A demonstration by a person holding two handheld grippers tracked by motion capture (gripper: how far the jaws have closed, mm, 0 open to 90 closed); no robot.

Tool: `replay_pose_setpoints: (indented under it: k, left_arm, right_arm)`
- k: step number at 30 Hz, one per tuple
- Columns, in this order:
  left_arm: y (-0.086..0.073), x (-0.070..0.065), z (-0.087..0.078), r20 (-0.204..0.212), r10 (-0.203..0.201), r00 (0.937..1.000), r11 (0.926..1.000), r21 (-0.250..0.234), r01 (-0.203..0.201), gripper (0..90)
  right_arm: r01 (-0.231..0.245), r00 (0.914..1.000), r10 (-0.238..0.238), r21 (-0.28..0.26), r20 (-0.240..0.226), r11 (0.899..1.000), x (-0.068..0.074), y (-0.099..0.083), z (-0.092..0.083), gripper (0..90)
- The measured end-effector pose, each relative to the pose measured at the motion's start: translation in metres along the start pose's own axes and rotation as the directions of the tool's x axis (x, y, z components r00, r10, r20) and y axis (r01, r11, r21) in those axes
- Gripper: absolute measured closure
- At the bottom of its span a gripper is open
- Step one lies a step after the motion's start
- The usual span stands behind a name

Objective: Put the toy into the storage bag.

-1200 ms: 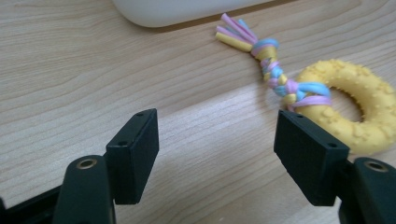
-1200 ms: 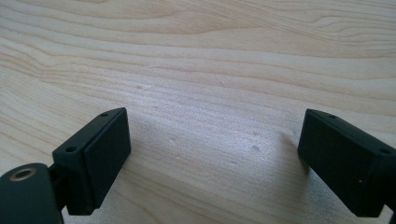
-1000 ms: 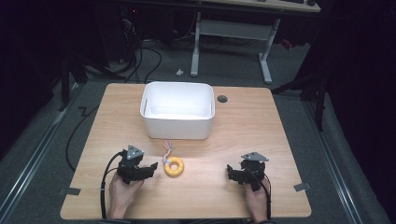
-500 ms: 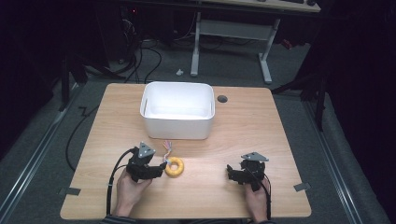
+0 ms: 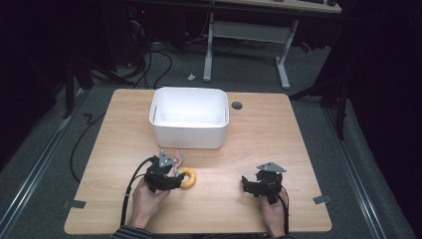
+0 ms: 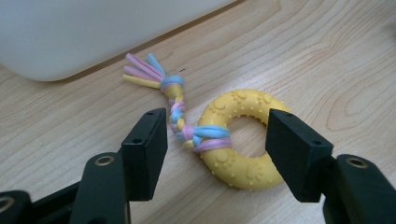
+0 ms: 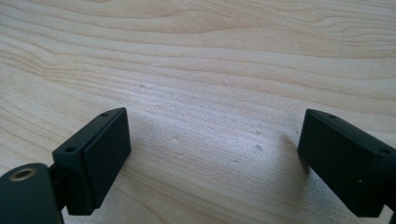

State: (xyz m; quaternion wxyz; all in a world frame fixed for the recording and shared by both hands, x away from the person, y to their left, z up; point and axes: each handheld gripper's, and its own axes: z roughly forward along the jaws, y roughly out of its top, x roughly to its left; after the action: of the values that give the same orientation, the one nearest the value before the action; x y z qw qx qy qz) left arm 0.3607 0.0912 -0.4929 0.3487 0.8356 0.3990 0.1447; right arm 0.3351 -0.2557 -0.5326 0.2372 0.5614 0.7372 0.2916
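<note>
Jaws of the left gripper [image 6: 215,154], which had just been closing, stood either side of a yellow ring toy [image 6: 240,140] on the desk [image 5: 298,144], one pad close against the ring's outer edge, the other short of the braided tail [image 6: 175,105]; neither pressed it yet. The toy lay flat just in front of the white bin [image 5: 189,117], its tassel pointing toward the bin's wall. The right gripper [image 7: 215,163] rested apart near the desk's front edge, jaws spread wide over bare wood. The likely trouble: the knobbled ring sat off-centre between the pads, so a squeeze could skid it sideways, or catch only the soft braid and leave the ring dangling.
</note>
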Motion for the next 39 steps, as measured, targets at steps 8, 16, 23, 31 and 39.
replay_pose_setpoints:
  k: [8, 16, 23, 31, 39]
  left_arm:
    - [0.012, -0.005, 0.015, 0.003, 0.035, 0.9994, 0.999, 0.026, -0.035, 41.0]
    - [0.012, -0.001, 0.028, 0.001, 0.047, 0.9989, 0.998, 0.042, -0.047, 46.0]
    - [0.012, 0.002, 0.029, 0.012, 0.037, 0.9992, 0.9985, 0.04, -0.038, 46.9]
    - [0.013, 0.0, 0.03, 0.021, 0.053, 0.9984, 0.9975, 0.045, -0.054, 46.6]
    - [0.012, -0.003, 0.033, 0.024, 0.084, 0.9962, 0.9942, 0.066, -0.085, 47.1]
  right_arm:
    - [0.002, 1.0, -0.002, 0.0, -0.003, 1.0, 0.0, 0.0, 0.0, 9.3]
    - [0.004, 1.0, -0.004, -0.001, -0.006, 1.0, 0.001, -0.001, 0.0, 9.3]
    - [0.005, 1.0, -0.005, -0.001, -0.006, 1.0, 0.001, -0.001, 0.0, 9.3]
    - [0.003, 1.0, -0.003, 0.0, -0.005, 1.0, 0.001, -0.001, 0.0, 9.3]
    - [0.003, 1.0, -0.003, 0.0, -0.006, 1.0, 0.001, -0.001, -0.001, 9.3]
